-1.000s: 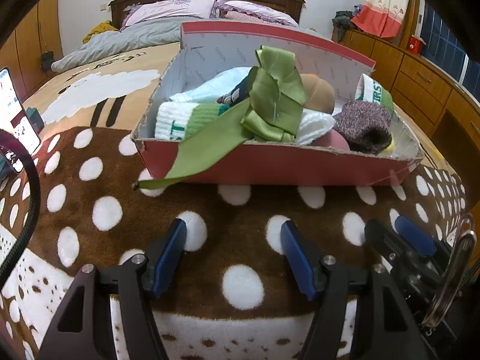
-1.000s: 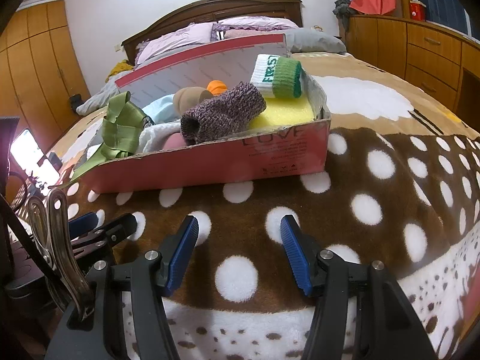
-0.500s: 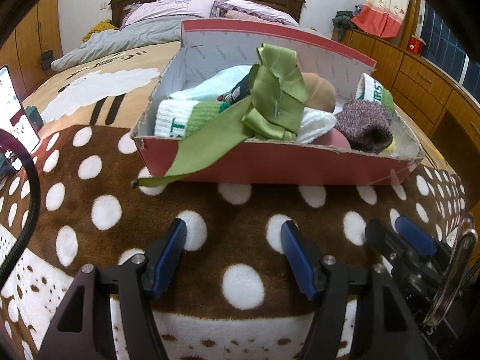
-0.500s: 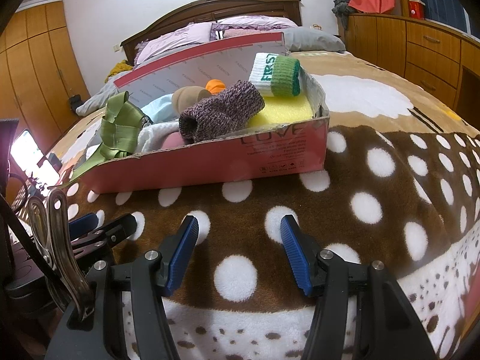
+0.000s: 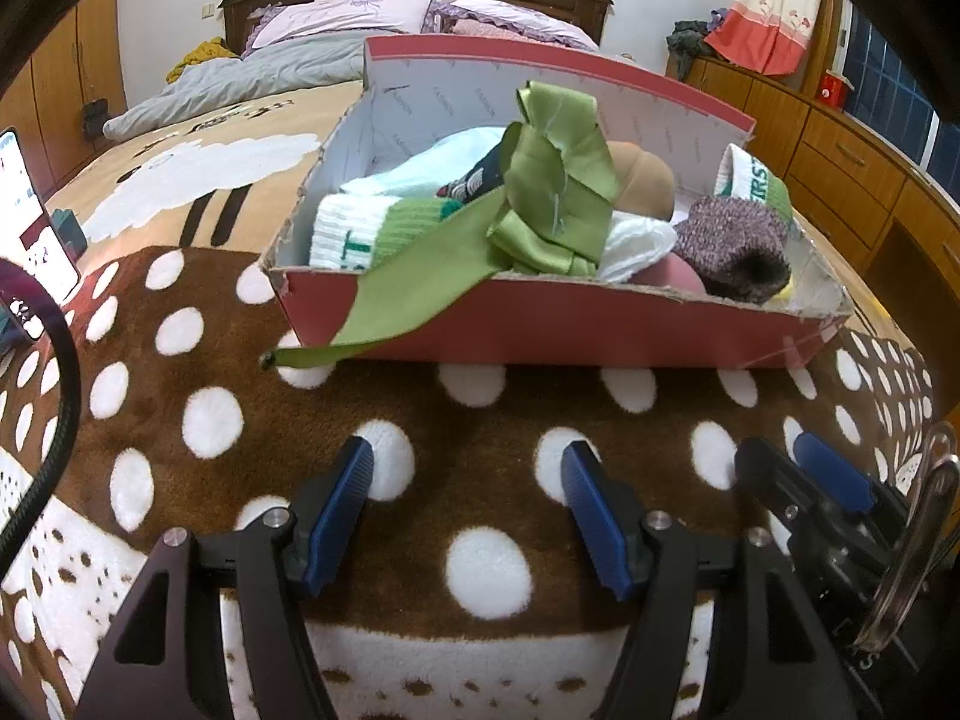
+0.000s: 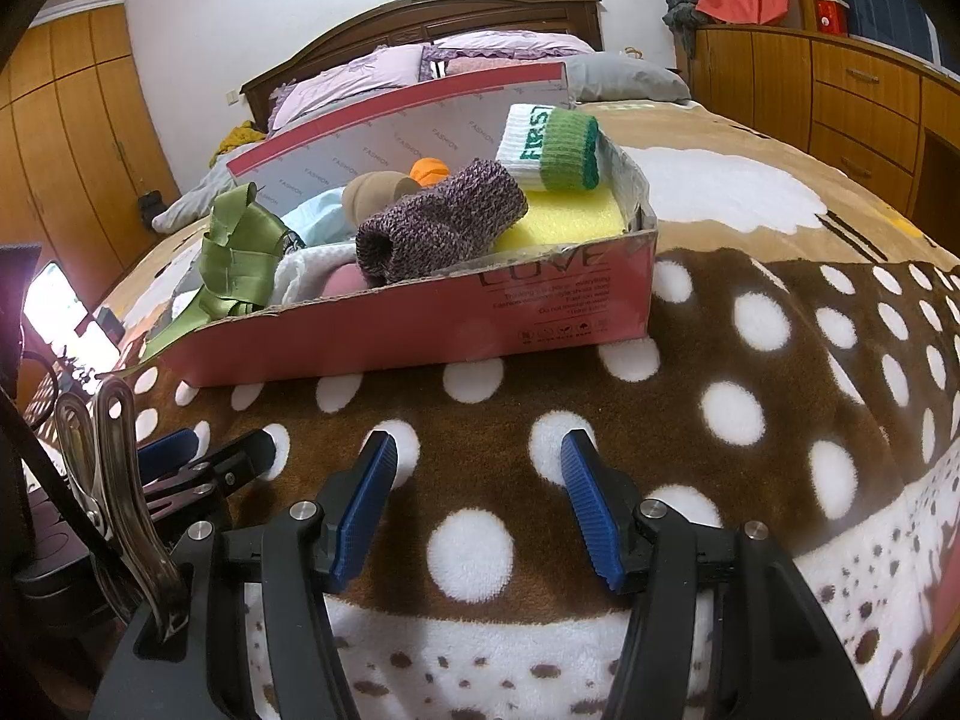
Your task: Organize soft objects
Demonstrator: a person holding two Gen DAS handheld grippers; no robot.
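A pink cardboard box (image 5: 540, 330) (image 6: 420, 324) sits on the brown white-dotted blanket, full of soft things: a green ribbon (image 5: 552, 192) (image 6: 237, 252) whose tail hangs over the front wall, a purple knit sock (image 5: 732, 240) (image 6: 438, 222), a white-and-green rolled sock (image 5: 372, 228) (image 6: 552, 147), a tan ball (image 5: 642, 180) and a yellow sponge (image 6: 564, 219). My left gripper (image 5: 468, 504) is open and empty, low over the blanket in front of the box. My right gripper (image 6: 477, 498) is open and empty beside it; each shows in the other's view.
The blanket (image 5: 480, 420) covers a bed with pillows (image 5: 348, 12) and a wooden headboard at the far end. Wooden drawers (image 5: 840, 144) line the right side, wardrobes (image 6: 72, 150) the left. A lit phone screen (image 5: 24, 210) stands at the left edge.
Both views have shifted very slightly; the box and its contents look the same. Both grippers stay open and empty.
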